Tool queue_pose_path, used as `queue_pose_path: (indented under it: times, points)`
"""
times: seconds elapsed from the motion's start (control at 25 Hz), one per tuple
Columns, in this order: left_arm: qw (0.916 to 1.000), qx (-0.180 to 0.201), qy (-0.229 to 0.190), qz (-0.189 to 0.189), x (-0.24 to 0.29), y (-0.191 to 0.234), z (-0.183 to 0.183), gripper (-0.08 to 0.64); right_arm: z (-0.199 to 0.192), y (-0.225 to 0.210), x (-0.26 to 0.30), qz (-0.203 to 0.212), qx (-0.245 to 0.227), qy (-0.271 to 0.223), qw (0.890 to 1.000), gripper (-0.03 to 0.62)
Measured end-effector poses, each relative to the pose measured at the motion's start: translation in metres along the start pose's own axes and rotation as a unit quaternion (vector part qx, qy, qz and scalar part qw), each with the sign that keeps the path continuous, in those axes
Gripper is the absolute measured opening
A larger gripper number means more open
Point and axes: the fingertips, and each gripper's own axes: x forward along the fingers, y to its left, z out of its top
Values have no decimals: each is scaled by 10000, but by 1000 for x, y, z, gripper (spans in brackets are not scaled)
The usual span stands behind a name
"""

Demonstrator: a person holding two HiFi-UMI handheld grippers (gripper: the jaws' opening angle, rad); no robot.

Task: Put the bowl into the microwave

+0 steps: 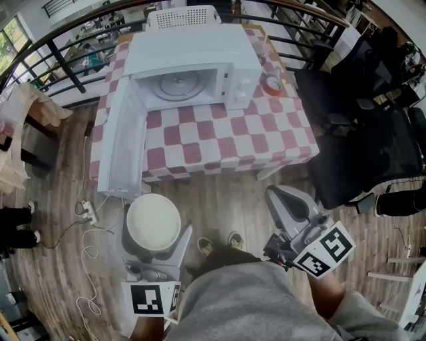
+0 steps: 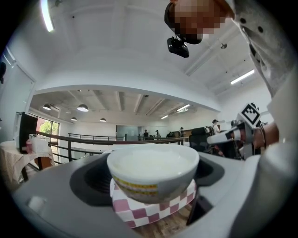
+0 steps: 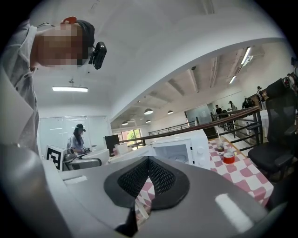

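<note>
A white bowl (image 1: 153, 222) with a yellow band (image 2: 152, 169) sits between the jaws of my left gripper (image 1: 154, 231), which is shut on it. I hold it low over the wooden floor, in front of the table. The white microwave (image 1: 193, 66) stands on the red-and-white checkered table (image 1: 219, 143). Its door (image 1: 123, 143) is swung open to the left, and the glass turntable (image 1: 180, 83) shows inside. My right gripper (image 1: 287, 203) is shut and holds nothing, to the right of the bowl. In the right gripper view its jaws (image 3: 149, 162) meet, with the microwave (image 3: 186, 148) beyond.
A red-rimmed roll (image 1: 271, 84) lies on the table right of the microwave. Black office chairs (image 1: 359, 133) stand at the table's right and a white chair (image 1: 183, 16) behind it. A power strip (image 1: 86, 212) with cables lies on the floor at left. The open door overhangs the table's front-left corner.
</note>
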Motion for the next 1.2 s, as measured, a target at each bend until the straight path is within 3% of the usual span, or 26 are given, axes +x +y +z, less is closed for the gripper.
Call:
queue_pose_path:
  times: [0.64,1.2]
  points:
    - [9998,-173,-115,-60,-7,22,-1,508,1,25,14,-66,-201,-15,9998,0]
    - [9997,-162,-101,-123,0,10,1,506,-6,17,6,-79,-137,18,9999,0]
